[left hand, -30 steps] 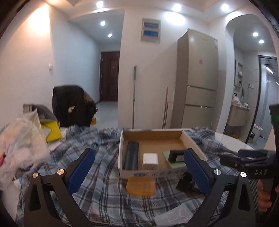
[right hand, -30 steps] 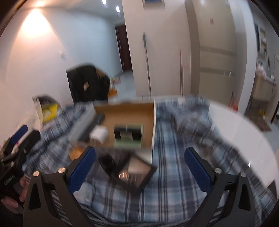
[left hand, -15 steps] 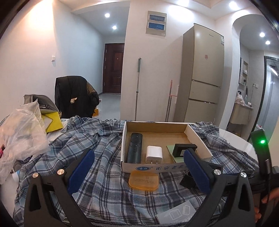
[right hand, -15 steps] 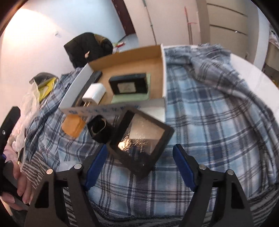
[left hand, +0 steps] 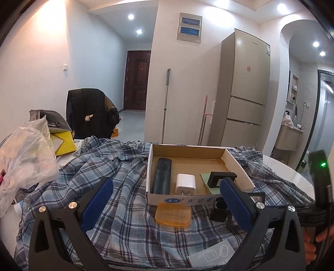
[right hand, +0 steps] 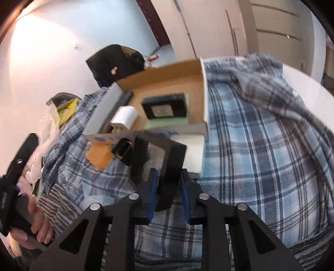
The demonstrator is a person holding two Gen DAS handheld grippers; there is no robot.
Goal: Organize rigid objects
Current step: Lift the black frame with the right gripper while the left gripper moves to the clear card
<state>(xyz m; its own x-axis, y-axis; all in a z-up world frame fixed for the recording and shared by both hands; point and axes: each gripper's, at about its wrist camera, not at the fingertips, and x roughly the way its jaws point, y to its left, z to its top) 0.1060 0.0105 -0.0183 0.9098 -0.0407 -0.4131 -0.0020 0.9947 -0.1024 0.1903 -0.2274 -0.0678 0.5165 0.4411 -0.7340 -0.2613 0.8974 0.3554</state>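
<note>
Both wrist views toward cardboard box [left hand: 189, 171]

black frame [right hand: 158, 158] motion-blurred, lower edge hidden between pads, small black item [left hand: 218, 211] behind left hand-held gripper [left hand: 167, 205], perhaps a clip

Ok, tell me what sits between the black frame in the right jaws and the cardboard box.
The black frame is clamped in the right gripper. The cardboard box lies just beyond; only its low front wall intervenes. A small black holder stands left of that path.

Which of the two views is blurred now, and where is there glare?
Left wrist view: sharp, with fisheye bending at the edges; ceiling spotlights flare on the wall. Right wrist view: motion-blurred, most around the black frame held by the right gripper; bright glare on the upper-left wall.
</note>
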